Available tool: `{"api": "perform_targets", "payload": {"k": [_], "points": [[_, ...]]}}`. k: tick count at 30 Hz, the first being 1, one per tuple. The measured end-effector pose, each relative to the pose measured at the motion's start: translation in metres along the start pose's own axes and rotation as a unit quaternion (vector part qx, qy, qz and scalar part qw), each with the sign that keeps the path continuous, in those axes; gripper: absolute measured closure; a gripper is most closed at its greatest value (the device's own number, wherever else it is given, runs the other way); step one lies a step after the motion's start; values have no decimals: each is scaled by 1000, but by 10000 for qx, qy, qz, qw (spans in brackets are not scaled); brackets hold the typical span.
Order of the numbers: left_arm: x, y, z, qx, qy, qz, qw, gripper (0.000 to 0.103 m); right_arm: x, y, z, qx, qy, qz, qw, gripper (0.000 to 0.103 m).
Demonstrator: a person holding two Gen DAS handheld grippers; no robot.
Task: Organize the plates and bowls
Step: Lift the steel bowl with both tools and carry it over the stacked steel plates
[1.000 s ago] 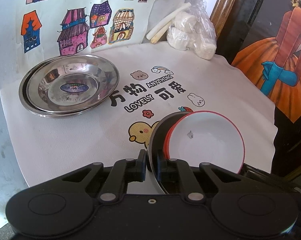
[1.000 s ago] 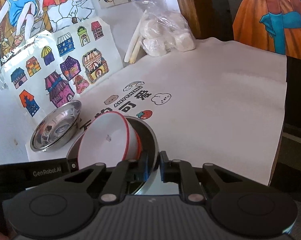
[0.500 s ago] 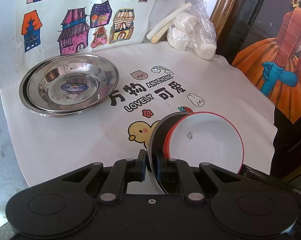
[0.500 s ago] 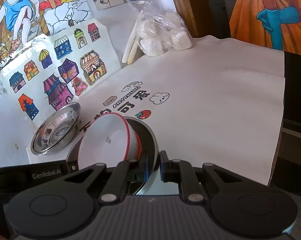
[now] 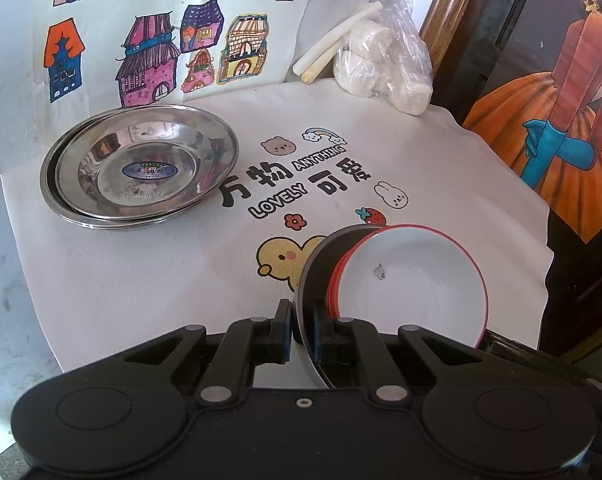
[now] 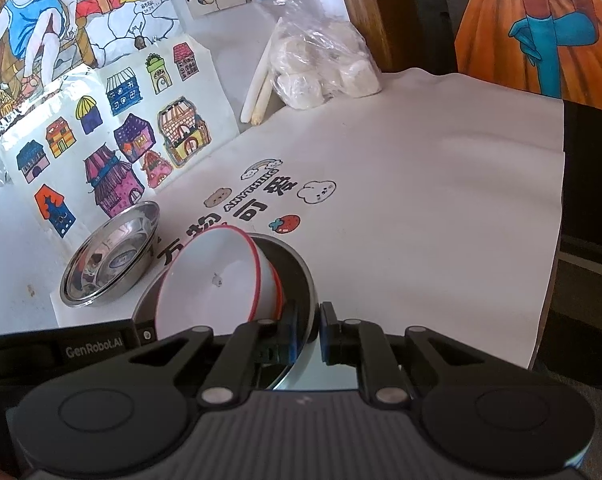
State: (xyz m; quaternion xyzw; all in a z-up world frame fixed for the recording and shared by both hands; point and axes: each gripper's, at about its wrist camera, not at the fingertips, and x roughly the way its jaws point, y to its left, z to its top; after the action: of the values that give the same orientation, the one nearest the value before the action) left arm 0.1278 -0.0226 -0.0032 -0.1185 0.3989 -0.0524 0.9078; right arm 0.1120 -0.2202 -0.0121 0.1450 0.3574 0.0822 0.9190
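1. A white printed mat covers a table; everything below is placed relative to it.
2. Above the mat's near edge, the left gripper is clamped on the rim of a dark metal dish, which is tilted up on edge.
3. The right gripper pinches the same dish on its opposite rim.
4. Inside the dish sit stacked white bowls with red rims; how many is hard to tell, as the front one hides the rest.
5. The dish's lower part is hidden behind the gripper bodies.
6. At the mat's far left corner rest two nested steel plates.
7. Beyond the mat's far edge lies a plastic bag of white lumps, contents unclear.
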Motion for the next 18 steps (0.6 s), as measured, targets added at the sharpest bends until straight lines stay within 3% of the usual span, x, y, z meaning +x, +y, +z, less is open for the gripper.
{"api": "perform_targets", "payload": {"k": [18], "points": [[-6, 2, 2, -4, -91, 41, 9999, 95, -3, 1, 0, -39, 6, 62, 10000, 89]]}}
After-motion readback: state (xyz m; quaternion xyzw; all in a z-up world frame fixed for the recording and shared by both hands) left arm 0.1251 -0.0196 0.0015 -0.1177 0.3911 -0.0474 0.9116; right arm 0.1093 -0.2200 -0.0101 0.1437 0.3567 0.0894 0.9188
